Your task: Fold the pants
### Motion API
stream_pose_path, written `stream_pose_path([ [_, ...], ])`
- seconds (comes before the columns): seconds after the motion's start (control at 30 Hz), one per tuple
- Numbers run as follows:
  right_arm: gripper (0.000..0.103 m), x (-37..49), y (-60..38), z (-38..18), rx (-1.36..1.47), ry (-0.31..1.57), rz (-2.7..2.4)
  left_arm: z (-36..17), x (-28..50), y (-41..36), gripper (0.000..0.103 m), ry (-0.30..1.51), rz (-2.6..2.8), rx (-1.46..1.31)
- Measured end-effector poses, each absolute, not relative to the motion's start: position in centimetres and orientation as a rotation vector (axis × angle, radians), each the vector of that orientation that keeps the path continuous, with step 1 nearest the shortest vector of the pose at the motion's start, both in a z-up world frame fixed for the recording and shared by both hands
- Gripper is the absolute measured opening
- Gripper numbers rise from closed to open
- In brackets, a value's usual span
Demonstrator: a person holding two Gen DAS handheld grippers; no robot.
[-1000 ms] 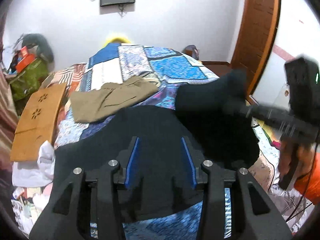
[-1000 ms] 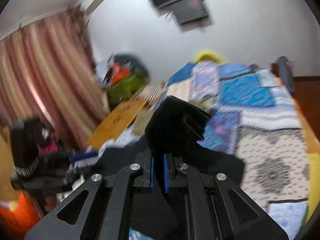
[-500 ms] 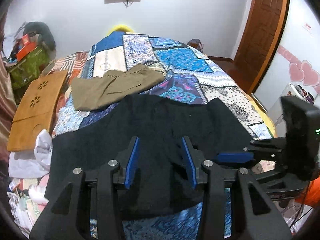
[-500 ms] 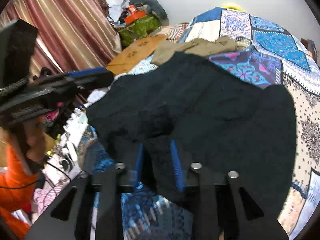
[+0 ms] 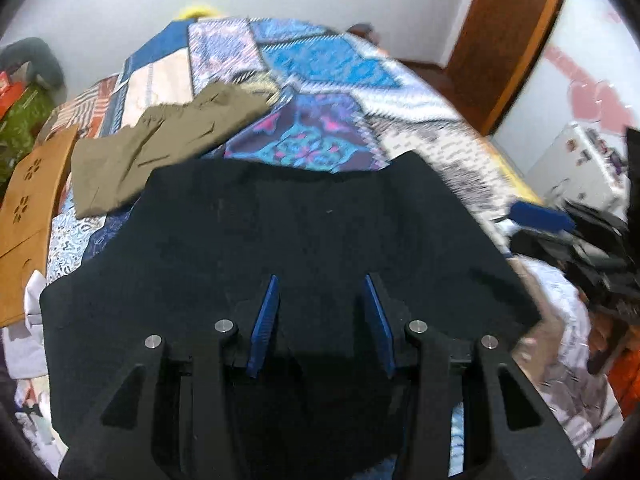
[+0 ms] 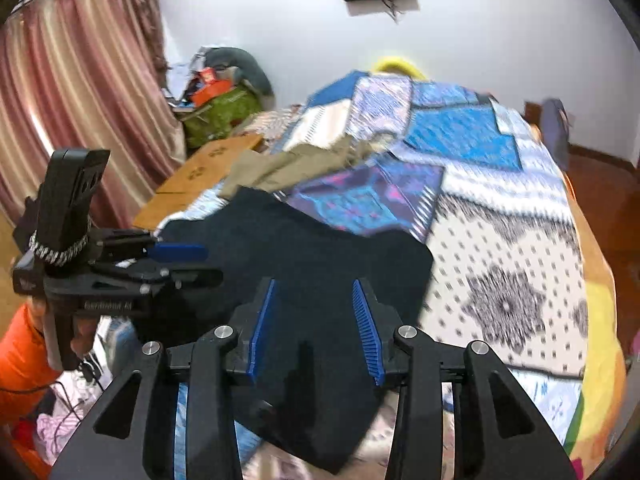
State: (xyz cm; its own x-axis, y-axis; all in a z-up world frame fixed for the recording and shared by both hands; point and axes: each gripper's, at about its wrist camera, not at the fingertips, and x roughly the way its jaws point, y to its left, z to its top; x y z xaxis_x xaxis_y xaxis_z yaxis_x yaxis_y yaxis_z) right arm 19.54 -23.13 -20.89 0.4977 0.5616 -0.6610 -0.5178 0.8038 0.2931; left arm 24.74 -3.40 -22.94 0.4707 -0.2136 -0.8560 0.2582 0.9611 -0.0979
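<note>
Black pants (image 5: 304, 232) lie spread flat on the near end of the patchwork bed (image 5: 320, 60); they also show in the right wrist view (image 6: 312, 264). My left gripper (image 5: 322, 320) is open and empty, just above the pants' near edge. My right gripper (image 6: 314, 324) is open and empty, above the pants' right part. In the right wrist view the left gripper (image 6: 176, 254) shows at the left over the pants' left edge. In the left wrist view the right gripper (image 5: 540, 216) shows blurred at the right.
Olive-brown pants (image 5: 160, 148) lie further up the bed on the left. A brown cardboard panel (image 5: 28, 200) leans at the bed's left side. Clutter and curtains (image 6: 72, 100) stand left; a wooden door (image 5: 516, 32) is at the right.
My right gripper let go of the black pants, opened and pulled back to the right. The pants now lie flat on the bed. My left gripper stayed open.
</note>
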Motion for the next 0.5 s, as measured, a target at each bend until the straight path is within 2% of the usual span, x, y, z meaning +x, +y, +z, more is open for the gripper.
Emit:
stream_pose_path([
  [0.2,0.036,18.8,-24.0,-24.9,0.061,0.921,0.647,-25.0,26.1,-3.5,0.032,1.046,-0.201,0.05],
  [0.5,0.041,17.9,-24.4,-25.7,0.046,0.896,0.651,-25.5,27.2,-3.0,0.024,1.042,-0.167,0.002],
])
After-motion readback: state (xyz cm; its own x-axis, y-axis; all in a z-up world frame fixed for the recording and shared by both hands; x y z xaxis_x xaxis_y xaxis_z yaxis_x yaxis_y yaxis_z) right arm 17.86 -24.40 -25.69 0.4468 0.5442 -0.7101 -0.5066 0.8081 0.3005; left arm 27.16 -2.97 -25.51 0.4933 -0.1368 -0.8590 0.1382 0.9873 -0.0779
